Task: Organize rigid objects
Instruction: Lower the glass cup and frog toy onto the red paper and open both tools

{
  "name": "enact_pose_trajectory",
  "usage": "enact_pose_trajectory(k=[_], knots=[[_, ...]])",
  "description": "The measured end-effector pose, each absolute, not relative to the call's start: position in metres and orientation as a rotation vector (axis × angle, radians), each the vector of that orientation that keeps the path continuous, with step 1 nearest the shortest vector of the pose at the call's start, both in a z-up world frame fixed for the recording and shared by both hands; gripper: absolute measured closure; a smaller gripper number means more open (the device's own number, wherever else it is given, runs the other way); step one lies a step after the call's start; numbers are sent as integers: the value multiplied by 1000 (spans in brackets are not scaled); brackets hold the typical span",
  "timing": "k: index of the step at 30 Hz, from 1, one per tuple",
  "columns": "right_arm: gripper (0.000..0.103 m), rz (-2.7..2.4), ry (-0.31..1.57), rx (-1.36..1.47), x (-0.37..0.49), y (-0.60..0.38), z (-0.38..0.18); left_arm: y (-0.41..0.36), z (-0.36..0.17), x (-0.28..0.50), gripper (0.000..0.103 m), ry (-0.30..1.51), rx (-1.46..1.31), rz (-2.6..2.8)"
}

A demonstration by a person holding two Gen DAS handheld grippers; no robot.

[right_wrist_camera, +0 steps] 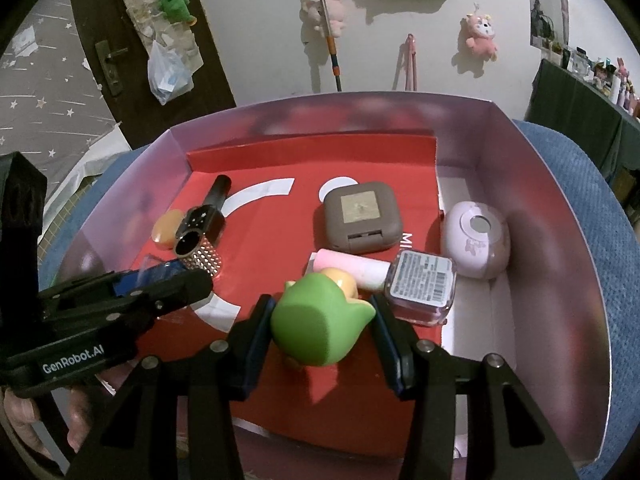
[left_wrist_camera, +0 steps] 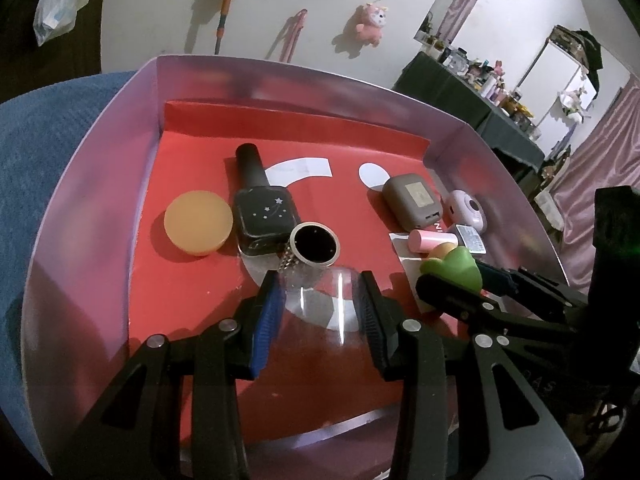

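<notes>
A lilac-walled box (left_wrist_camera: 100, 200) with a red floor holds the objects. In the left wrist view my left gripper (left_wrist_camera: 320, 277) is shut on a clear plastic piece (left_wrist_camera: 320, 312) low over the red floor, just in front of a round black watch face (left_wrist_camera: 315, 245). In the right wrist view my right gripper (right_wrist_camera: 320, 300) is shut on a green toy figure (right_wrist_camera: 316, 332), which hangs above the floor in front of a pink cylinder (right_wrist_camera: 352, 272). The green toy (left_wrist_camera: 454, 266) and the right gripper (left_wrist_camera: 492, 284) also show at the right of the left wrist view.
An orange disc (left_wrist_camera: 198, 222) and a black star-marked item (left_wrist_camera: 264, 216) lie on the left. A brown square case (right_wrist_camera: 362, 216), a lilac round device (right_wrist_camera: 476, 240) and a labelled clear box (right_wrist_camera: 422, 284) lie on the right. The box rests on blue cloth (left_wrist_camera: 48, 152).
</notes>
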State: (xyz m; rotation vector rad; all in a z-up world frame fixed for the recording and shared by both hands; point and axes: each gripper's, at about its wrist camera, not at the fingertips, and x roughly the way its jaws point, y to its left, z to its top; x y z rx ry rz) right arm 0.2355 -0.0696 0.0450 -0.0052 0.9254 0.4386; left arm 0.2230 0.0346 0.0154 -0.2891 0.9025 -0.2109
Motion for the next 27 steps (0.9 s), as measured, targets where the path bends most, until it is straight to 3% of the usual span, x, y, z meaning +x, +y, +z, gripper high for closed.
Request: enact_pose_trajectory(k=[6, 9, 17, 21, 25, 27], knots=[[50, 442, 923, 3, 234, -71, 46, 32, 17, 221, 64, 893, -263, -201], [49, 442, 916, 4, 231, -71, 49, 32, 20, 218, 47, 888, -261, -199], [40, 450, 889, 7, 221, -74, 57, 32, 27, 211, 47, 868, -254, -191], [33, 456, 874, 9, 214, -75, 62, 30, 32, 204, 38, 854, -239, -181], [25, 461, 858, 12, 205, -78, 68, 29, 38, 196, 38, 835, -231, -173], [24, 463, 846, 15, 200, -80, 72, 30, 41, 192, 28, 826, -230, -166]])
